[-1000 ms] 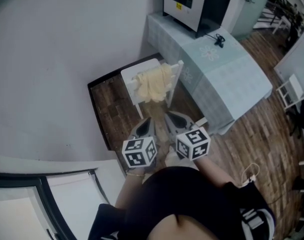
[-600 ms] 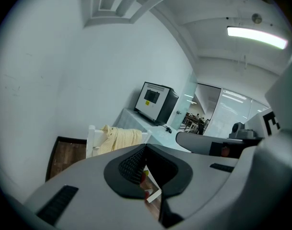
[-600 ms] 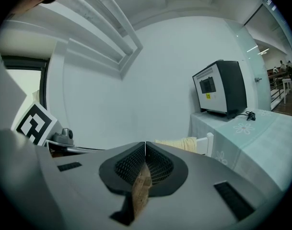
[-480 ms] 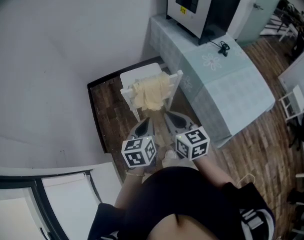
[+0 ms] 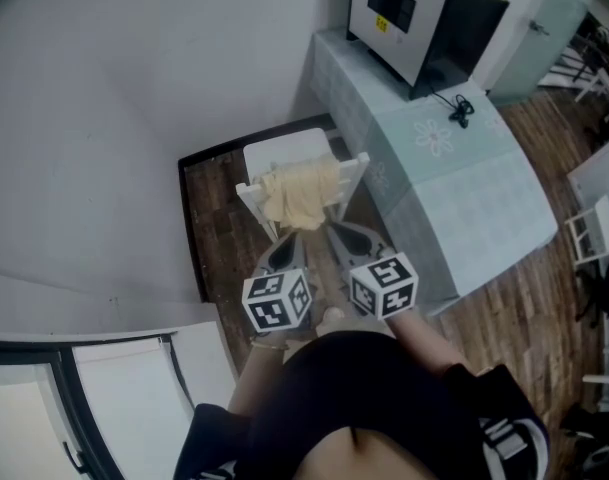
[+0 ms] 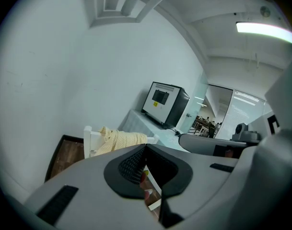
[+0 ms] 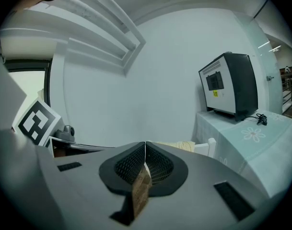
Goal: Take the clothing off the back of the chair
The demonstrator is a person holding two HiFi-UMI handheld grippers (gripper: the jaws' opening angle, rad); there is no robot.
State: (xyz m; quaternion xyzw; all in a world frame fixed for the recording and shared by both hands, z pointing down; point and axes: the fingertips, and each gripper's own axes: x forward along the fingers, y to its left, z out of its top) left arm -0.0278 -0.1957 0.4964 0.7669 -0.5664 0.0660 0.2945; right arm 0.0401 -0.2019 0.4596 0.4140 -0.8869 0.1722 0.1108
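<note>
Clothing, a pale yellow garment, hangs bunched over the back of the white chair. The chair stands in the corner between the wall and a table under a pale cloth. A boxy black-and-white appliance sits on that table, well apart from the garment. Both grippers hover near the chair back without touching the cloth. The left gripper has its jaws pressed together on nothing, and the right gripper likewise, pads meeting with nothing between. The step in hand looks like the reach, with no grasp made yet. The next move likely calls for spreading at least one pair of jaws, setting them over a fold at the top rail and pinching it. The garment could then be lifted clear of the chair posts.
</note>
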